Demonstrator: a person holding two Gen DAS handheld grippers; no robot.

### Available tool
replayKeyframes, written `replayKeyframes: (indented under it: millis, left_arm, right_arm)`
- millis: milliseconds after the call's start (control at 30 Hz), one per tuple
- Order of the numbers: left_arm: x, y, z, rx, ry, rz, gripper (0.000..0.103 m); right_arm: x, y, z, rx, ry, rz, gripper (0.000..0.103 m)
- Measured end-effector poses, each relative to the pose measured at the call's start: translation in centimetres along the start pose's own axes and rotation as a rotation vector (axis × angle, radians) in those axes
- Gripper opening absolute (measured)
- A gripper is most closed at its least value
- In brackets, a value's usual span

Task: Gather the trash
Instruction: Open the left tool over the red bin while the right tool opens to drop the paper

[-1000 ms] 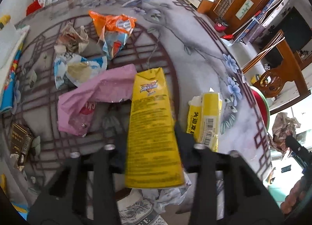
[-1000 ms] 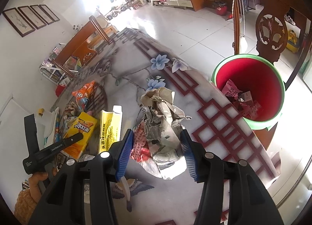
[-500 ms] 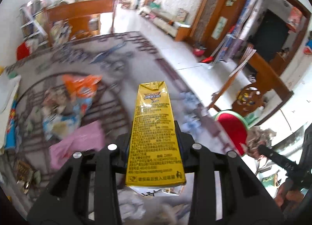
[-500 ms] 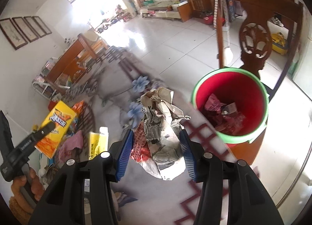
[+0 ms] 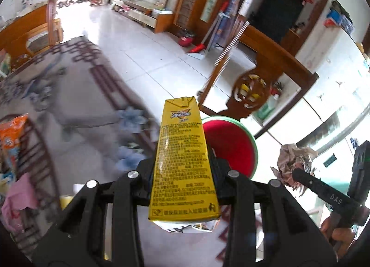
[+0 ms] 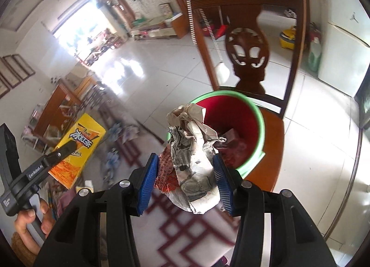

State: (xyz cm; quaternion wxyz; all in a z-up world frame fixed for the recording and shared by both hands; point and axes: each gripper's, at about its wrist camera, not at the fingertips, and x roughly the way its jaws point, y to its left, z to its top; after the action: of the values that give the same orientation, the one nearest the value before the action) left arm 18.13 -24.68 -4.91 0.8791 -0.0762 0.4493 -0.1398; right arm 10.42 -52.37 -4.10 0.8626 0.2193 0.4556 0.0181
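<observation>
Left wrist view looked down along the left gripper (image 5: 183, 175), whose black jaws were clenched on the lower sides of a tall yellow drink carton (image 5: 183, 162). The carton stood upright between the jaws, its folded top pointing away from the camera, small print running down its face. Just behind it, partly hidden, sat a red bucket with a green rim (image 5: 253, 145), resting on the seat of a carved wooden chair (image 5: 256, 86) beside the table edge. The patterned table (image 5: 97, 132), grey with blue flowers and dark red lattice lines, was blurred. Near its left edge lay an orange snack bag (image 5: 11, 128) and a crumpled pink wrapper (image 5: 18, 200). At the far right a hand (image 5: 340, 237) held the right gripper.

From the right wrist view, the right gripper (image 6: 186, 175) had its blue-padded jaws grasping a crumpled wad of newspaper (image 6: 194, 158) from both sides. The wad hung above the table edge, in front of the bucket's near rim. Some reddish scraps (image 6: 233, 142) lay in the bucket. At the left, the carton appeared tilted in the other gripper, above the table.
</observation>
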Motion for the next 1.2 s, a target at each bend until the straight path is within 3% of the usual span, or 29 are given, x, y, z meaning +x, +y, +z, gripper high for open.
replayKeyframes:
  millis: [633,667,733,800,933,1033,1100,1200]
  left_arm:
    - [10.0,-10.2,1.1,0.102,0.157,-0.121,0.035]
    - [10.3,-10.6,1.3,0.105,0.154,-0.114,0.037]
    - [10.4,-10.8,1.4,0.106,0.148,-0.118,0.061]
    - [10.2,-10.7,1.5,0.096,0.125,-0.117,0.075]
    - [9.6,-10.0,1.6,0.062,0.112,-0.106,0.078]
    - [8.9,-9.1,1.4,0.026,0.105,-0.099,0.079]
    - [8.2,-8.4,1.1,0.016,0.096,-0.084,0.079]
    - [7.1,-7.2,0.5,0.005,0.088,-0.065,0.079]
  right_arm:
    - [0.2,-7.4,6.4,0.070,-0.019,-0.007,0.047]
    - [0.3,-7.6,6.7,0.070,-0.017,-0.005,0.047]
    - [0.6,-7.6,7.2,0.064,-0.015,-0.001,0.047]
    - [1.1,-7.6,7.7,0.058,-0.010,0.007,0.047]
    - [2.2,-7.4,8.7,0.044,0.007,0.025,0.048]
    - [3.1,-6.9,9.1,0.040,0.016,0.046,0.055]
    - [3.7,-6.6,9.2,0.046,0.021,0.067,0.071]
    - [4.5,-6.3,9.1,0.067,0.023,0.083,0.078]
